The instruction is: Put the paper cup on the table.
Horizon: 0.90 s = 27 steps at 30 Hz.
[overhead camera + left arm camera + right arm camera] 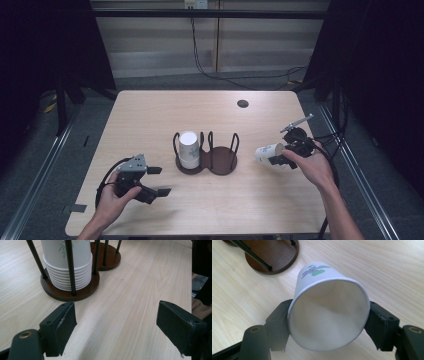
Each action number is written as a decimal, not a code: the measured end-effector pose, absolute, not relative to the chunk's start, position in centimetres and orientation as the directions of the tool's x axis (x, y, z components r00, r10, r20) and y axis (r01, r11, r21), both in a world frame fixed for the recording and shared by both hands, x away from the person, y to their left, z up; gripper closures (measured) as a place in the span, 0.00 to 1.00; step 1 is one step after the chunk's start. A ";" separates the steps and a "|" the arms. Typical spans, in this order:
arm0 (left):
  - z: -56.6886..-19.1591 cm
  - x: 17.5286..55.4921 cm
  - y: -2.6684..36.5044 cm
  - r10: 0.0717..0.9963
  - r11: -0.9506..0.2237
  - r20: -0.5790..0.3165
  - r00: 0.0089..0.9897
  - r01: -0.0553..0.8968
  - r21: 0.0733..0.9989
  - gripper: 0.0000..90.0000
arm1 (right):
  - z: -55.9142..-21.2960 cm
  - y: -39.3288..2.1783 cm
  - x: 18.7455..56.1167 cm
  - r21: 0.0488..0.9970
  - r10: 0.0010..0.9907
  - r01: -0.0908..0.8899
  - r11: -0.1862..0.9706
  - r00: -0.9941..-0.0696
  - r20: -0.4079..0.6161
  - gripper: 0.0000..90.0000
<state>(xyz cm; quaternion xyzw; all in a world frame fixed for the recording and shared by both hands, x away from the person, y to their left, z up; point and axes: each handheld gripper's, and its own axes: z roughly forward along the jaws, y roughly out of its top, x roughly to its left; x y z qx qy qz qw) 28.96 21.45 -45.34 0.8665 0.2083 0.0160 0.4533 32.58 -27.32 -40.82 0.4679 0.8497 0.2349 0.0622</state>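
Cup [329, 315] pinched by right gripper [328, 327] at rim, lower centre; crushing or slipping risked. Left gripper [116, 325] held open, empty.

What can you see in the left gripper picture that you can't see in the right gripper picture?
The left gripper view has a stack of paper cups standing upside down between the rods of the wooden holder, with open fingers and nothing between them. The right gripper view has one flowered paper cup lying sideways between its fingers, mouth toward the camera. Both views share the light wooden table and the holder's dark round base.
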 end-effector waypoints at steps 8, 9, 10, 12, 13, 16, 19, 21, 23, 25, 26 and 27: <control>-45.3 29.0 21.5 0.373 -0.501 -0.163 0.913 0.346 0.793 0.18 | -40.5 -26.8 33.6 0.386 0.834 0.787 0.481 -0.547 0.076 0.31; -45.3 29.0 21.5 0.373 -0.501 -0.163 0.913 0.346 0.793 0.18 | -40.4 -26.7 33.8 0.378 0.830 0.786 0.490 -0.553 0.072 0.31; -45.3 29.0 21.5 0.372 -0.500 -0.162 0.914 0.345 0.794 0.18 | -40.5 -26.6 33.9 0.374 0.831 0.787 0.491 -0.551 0.069 0.31; -45.3 28.9 21.5 0.375 -0.494 -0.167 0.912 0.349 0.796 0.18 | -40.4 -26.5 34.1 0.355 0.832 0.792 0.496 -0.551 0.067 0.30; -45.3 28.9 21.5 0.375 -0.497 -0.166 0.912 0.349 0.794 0.18 | -40.5 -26.5 34.3 0.348 0.829 0.791 0.503 -0.555 0.065 0.30; -45.2 28.9 21.6 0.371 -0.494 -0.165 0.914 0.345 0.798 0.18 | -40.7 -26.3 34.7 0.314 0.832 0.797 0.517 -0.554 0.038 0.30; -45.2 29.0 21.6 0.373 -0.494 -0.163 0.913 0.344 0.798 0.18 | -40.7 -26.2 35.2 0.281 0.830 0.799 0.532 -0.558 0.014 0.30; -45.2 28.9 21.7 0.377 -0.489 -0.167 0.911 0.349 0.799 0.18 | -40.8 -26.0 35.4 0.267 0.827 0.798 0.540 -0.562 0.008 0.30; -45.2 28.9 21.7 0.380 -0.490 -0.166 0.910 0.349 0.799 0.18 | -40.9 -25.6 35.5 0.245 0.820 0.794 0.556 -0.573 -0.005 0.29; -45.2 29.0 21.7 0.381 -0.489 -0.165 0.910 0.350 0.799 0.18 | -41.0 -25.4 35.7 0.233 0.816 0.793 0.563 -0.578 -0.002 0.29; -45.2 29.0 21.7 0.382 -0.487 -0.168 0.909 0.353 0.799 0.18 | -41.1 -25.3 35.7 0.228 0.815 0.793 0.565 -0.580 -0.003 0.29; -45.2 29.0 21.8 0.379 -0.491 -0.165 0.910 0.349 0.798 0.18 | -41.2 -25.2 35.8 0.224 0.815 0.794 0.565 -0.579 -0.005 0.28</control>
